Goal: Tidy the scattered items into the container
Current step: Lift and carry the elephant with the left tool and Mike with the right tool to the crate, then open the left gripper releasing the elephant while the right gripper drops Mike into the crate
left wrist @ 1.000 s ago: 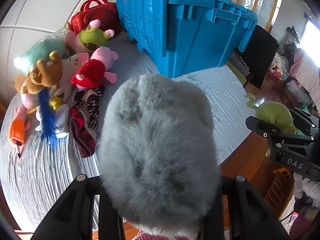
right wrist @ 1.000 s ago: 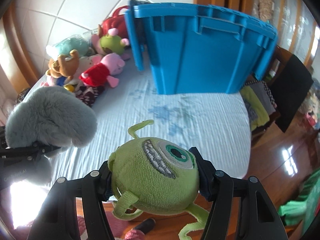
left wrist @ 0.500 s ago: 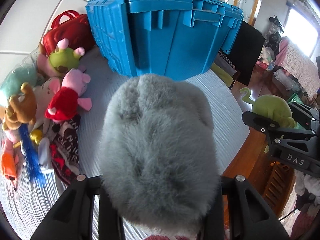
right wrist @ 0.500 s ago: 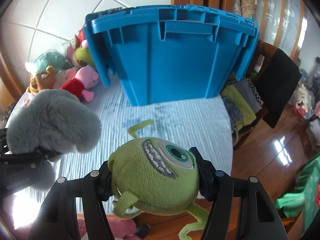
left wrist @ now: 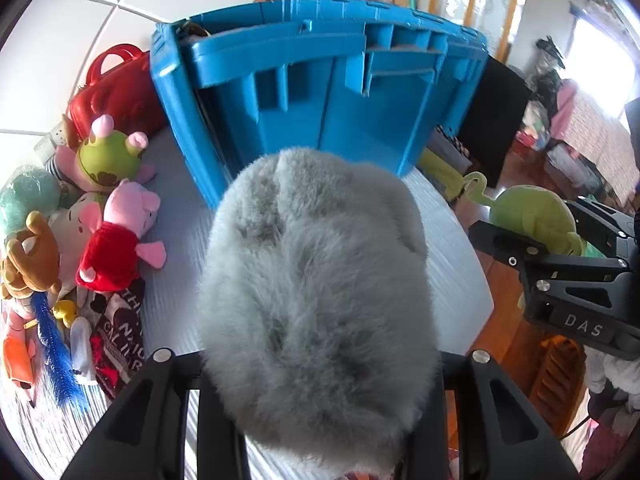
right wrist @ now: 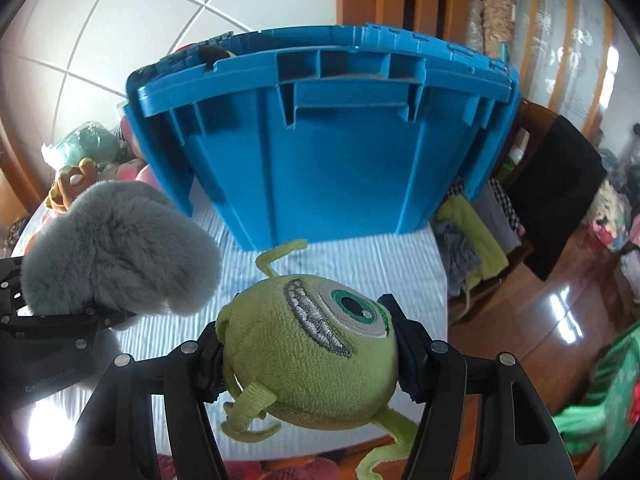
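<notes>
A grey plush (left wrist: 316, 300) is clamped in the left claw (left wrist: 320, 364) and a green monster (right wrist: 308, 352) in the right claw (right wrist: 308, 364), with the blue bin (right wrist: 324, 136) straight ahead, its rim above both.

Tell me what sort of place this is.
Probably a lived-in home room: a heap of soft toys lies on a pale striped cloth-covered table, folded clothes hang on a wooden chair, above a glossy wooden floor.
</notes>
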Action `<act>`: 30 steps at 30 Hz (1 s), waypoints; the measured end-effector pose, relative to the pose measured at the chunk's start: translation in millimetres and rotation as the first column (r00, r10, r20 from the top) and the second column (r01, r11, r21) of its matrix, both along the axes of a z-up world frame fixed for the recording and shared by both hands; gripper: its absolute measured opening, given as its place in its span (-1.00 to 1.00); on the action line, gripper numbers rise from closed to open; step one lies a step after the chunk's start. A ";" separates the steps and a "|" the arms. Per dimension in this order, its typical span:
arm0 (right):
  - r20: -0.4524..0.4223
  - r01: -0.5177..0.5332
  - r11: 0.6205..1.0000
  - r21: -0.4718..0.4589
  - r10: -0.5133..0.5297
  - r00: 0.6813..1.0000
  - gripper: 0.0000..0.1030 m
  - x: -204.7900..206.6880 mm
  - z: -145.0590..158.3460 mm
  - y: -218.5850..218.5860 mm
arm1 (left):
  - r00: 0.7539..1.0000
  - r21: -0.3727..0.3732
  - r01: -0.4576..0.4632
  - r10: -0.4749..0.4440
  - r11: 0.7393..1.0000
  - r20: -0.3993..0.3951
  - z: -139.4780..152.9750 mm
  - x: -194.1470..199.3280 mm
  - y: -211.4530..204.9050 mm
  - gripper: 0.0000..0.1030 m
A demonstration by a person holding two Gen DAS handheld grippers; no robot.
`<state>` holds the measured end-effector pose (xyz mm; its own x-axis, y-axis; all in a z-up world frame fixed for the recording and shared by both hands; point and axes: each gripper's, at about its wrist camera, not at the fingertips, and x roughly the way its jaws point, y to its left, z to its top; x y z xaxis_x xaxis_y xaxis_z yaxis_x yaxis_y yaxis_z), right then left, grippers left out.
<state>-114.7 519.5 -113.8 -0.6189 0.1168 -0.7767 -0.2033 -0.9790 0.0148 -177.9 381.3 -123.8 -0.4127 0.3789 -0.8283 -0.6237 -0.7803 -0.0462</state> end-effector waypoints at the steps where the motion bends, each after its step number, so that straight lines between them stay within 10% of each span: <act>1: -0.004 -0.017 1.000 0.001 0.017 1.000 0.24 -4.3 1.4 5.9 | 1.000 0.006 -0.015 0.015 1.000 -0.005 2.4 -1.8 6.2 -0.31; 15: -0.183 -0.288 0.954 0.081 0.298 0.937 0.24 -42.1 83.6 97.2 | 0.965 0.115 -0.198 0.214 0.973 -0.151 85.4 -19.7 89.2 -0.31; 30: -0.303 -0.306 0.948 0.092 0.319 0.898 0.24 -142.2 134.4 138.1 | 0.935 0.132 -0.253 0.277 0.958 -0.219 147.1 -139.8 114.8 -0.31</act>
<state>-256.9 657.6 20.5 -0.8375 -0.0946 -0.5382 0.1215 -0.9925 -0.0148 -317.8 496.1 23.3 -0.6864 0.3054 -0.6600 -0.3976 -0.9175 -0.0111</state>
